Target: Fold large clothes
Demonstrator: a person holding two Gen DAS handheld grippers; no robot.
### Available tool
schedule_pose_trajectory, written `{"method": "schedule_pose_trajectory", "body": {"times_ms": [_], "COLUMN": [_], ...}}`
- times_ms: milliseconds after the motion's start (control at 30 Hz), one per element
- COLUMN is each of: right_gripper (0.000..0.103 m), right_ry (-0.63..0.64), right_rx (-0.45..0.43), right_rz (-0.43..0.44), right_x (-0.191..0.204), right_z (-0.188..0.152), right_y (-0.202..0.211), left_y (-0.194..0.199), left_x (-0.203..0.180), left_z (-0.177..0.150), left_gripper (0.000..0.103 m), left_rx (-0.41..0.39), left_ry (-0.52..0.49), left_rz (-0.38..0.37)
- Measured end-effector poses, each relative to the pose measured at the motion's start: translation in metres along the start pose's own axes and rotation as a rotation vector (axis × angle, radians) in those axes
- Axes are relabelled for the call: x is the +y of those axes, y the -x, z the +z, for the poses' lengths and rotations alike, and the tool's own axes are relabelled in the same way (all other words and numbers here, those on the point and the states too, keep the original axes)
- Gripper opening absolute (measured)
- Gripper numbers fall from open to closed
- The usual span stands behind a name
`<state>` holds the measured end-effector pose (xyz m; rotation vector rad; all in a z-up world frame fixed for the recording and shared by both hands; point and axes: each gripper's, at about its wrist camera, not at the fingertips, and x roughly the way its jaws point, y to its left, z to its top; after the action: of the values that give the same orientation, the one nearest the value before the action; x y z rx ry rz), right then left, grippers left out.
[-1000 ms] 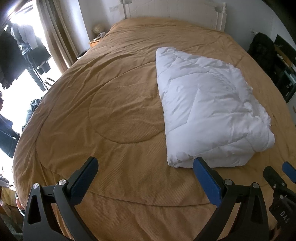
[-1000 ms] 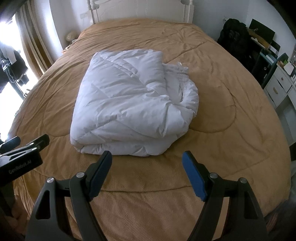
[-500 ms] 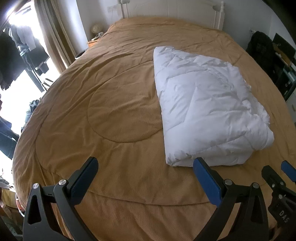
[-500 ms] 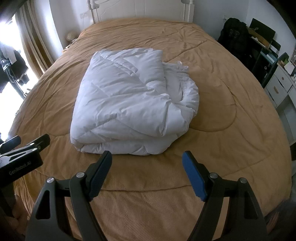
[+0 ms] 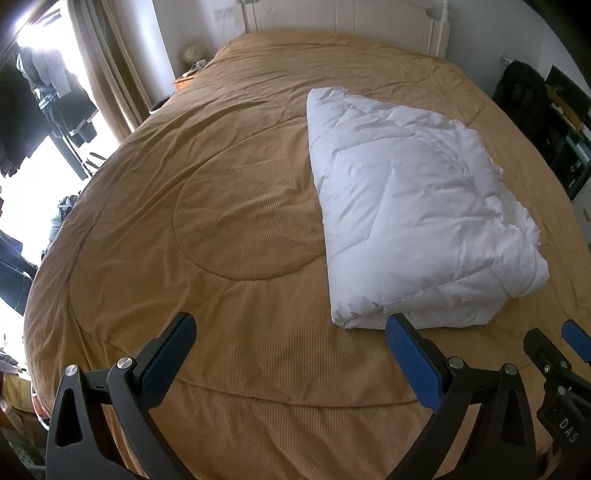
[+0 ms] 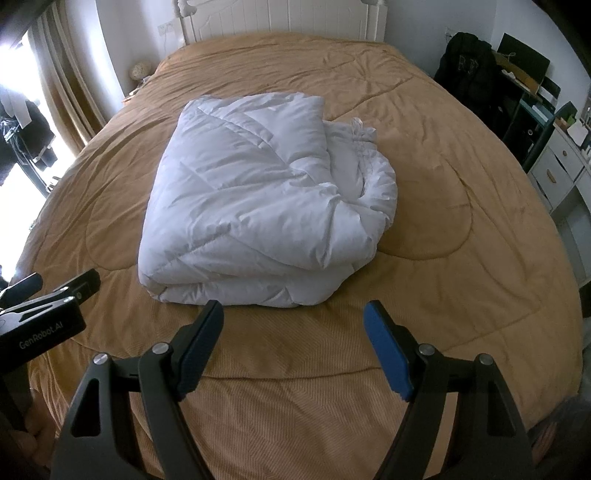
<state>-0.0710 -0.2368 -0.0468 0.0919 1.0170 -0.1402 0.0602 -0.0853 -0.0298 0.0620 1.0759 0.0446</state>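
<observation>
The right gripper (image 6: 293,319) stands wide apart with nothing between its blue pads, hanging over the near edge of the bed. The left gripper (image 5: 290,332) is likewise spread wide and empty, a little to the side; its body shows at the left edge of the right wrist view, printed "GenRobot.AI" in pale letters. In the left wrist view the body of the other gripper shows at the lower right corner, with the letters "DAS" readable on it.

Just beyond the fingertips lies the white quilt (image 6: 255,206), folded into a thick, puffy bundle of several layers. Its top is smooth with stitched diamond seams and light creases; the near edge shows stacked folds, and the right side is looser, with rumpled, bunched ends curling outward. It rests on the tan bedspread (image 6: 461,258), roughly mid-bed, apart from both grippers.

Farther back a white headboard (image 6: 280,18) stands against the wall. A black bag (image 6: 469,70) sits at the far right, curtains (image 5: 114,70) at the far left.
</observation>
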Motion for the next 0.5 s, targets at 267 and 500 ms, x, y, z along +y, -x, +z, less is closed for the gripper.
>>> {"method": "schedule_pose_trajectory", "body": {"times_ms": [267,500], "right_gripper": [0.079,0.079], "right_ry": [0.000,0.005], "right_rx": [0.001,0.002], "right_rz": [-0.001,-0.004], "right_x": [0.0003,0.0011], "right_z": [-0.0003,-0.0011], "right_y": [0.0007,-0.0002], "left_y": [-0.0016,-0.0023], "left_x": [0.0001,-0.0001], "left_z": [-0.0010,-0.0014], "left_gripper": [0.102,0.102], "left_rx": [0.007,0.011], "left_ry": [0.006,0.005], "left_rz": [0.000,-0.002]}}
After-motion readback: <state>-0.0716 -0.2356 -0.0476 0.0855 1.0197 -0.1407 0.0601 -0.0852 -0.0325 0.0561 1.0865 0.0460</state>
